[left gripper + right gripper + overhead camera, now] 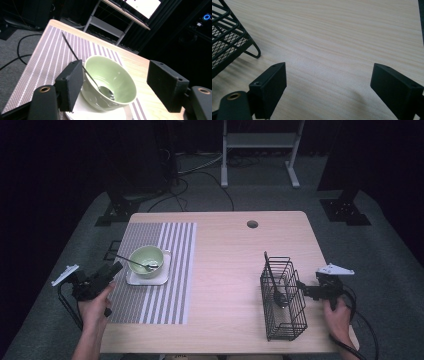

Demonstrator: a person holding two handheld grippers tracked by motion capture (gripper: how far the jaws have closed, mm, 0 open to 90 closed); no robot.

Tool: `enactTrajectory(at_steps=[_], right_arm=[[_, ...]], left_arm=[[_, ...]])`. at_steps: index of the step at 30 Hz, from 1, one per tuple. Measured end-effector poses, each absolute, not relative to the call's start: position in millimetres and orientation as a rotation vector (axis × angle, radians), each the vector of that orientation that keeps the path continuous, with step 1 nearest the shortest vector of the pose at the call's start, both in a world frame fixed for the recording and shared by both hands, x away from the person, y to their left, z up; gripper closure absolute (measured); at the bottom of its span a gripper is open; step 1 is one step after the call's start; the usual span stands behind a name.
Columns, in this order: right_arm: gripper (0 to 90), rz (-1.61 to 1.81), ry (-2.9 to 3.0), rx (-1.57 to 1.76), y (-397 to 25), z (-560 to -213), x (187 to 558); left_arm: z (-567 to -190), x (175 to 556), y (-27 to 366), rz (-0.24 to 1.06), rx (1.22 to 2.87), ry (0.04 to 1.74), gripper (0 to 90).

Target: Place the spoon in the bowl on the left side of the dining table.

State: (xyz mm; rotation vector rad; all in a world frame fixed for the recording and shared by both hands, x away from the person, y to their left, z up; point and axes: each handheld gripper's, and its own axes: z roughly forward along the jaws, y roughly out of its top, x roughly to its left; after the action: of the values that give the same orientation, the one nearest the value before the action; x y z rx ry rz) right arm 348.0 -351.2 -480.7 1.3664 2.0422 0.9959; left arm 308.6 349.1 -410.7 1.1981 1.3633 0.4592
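Pale-green bowl (147,260) on a white square plate (162,279), on my striped placemat (170,295) at table left; a dark spoon (134,262) lies in the bowl, handle out toward my left gripper (114,269). Black wire basket (283,302) at right, my right gripper (301,287) just beside it.

Left gripper view: my jaws stand apart, bowl (110,83) between them, untouched.

Right gripper view: my jaws spread wide over bare wood table (332,42); basket (229,37) corner at left.

Left gripper (116,268) sat low at near left, jaws wide apart. Right gripper (300,285) at near right, likewise spread.
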Motion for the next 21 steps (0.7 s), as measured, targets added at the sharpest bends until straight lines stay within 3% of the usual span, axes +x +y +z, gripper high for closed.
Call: enactTrajectory(at_steps=[21], right_arm=[[12.4,1.002,2.036,1.364,-351.6,-480.1,347.2]], left_arm=[[-405.8,301.0,326.8,0.423,1.268,1.316,18.0]])
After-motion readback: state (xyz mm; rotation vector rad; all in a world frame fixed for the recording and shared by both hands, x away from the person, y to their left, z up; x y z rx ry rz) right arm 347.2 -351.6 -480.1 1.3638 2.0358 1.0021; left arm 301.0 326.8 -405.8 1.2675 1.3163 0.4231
